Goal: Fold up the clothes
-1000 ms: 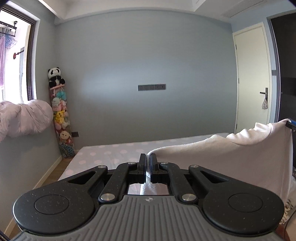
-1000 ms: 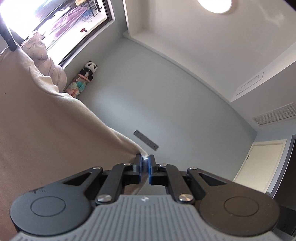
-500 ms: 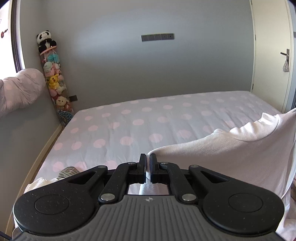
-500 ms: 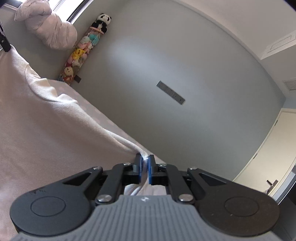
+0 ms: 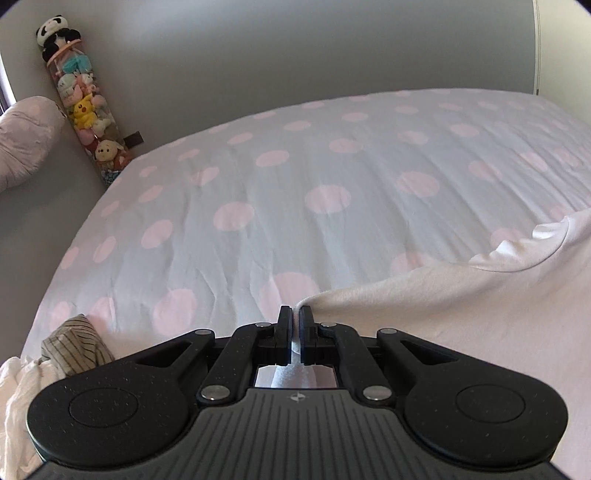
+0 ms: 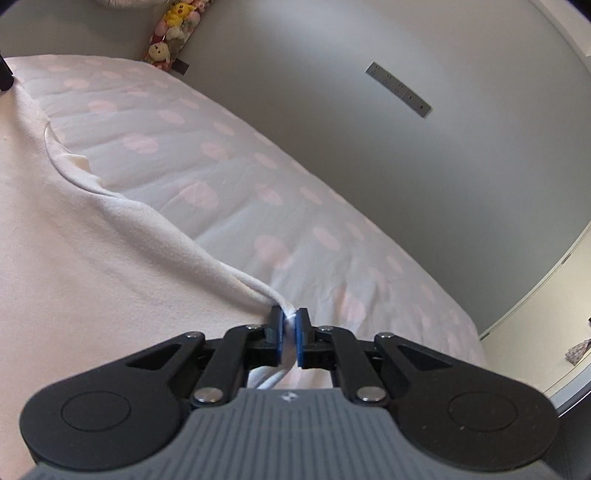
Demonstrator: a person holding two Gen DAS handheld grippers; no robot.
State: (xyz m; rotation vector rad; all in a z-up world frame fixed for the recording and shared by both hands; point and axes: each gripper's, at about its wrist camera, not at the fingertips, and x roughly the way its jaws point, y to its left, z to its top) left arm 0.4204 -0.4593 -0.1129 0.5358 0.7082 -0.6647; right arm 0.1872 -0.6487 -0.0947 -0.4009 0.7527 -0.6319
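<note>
Left wrist: one white garment [image 5: 461, 314], one claw [image 5: 295, 314].

one bed [image 5: 332, 192] fills both views, its sheet grey with pink polka dots; everything else is counted from it. two grippers: the left gripper [image 5: 295, 314] and the right gripper [image 6: 289, 317], both over the bed's near edge. one pale pink garment [image 5: 461, 314] between them, spread above the bed. one striped cloth [image 5: 74, 343] and one white cloth [image 5: 14, 402], both bunched at the bed's near left corner. one tall clear tube of plush toys [image 5: 88, 114] beyond the bed's far left corner, with one panda plush [image 5: 55, 35] on top. one wall outlet strip [image 6: 400, 89] above the bed's far side.
</note>
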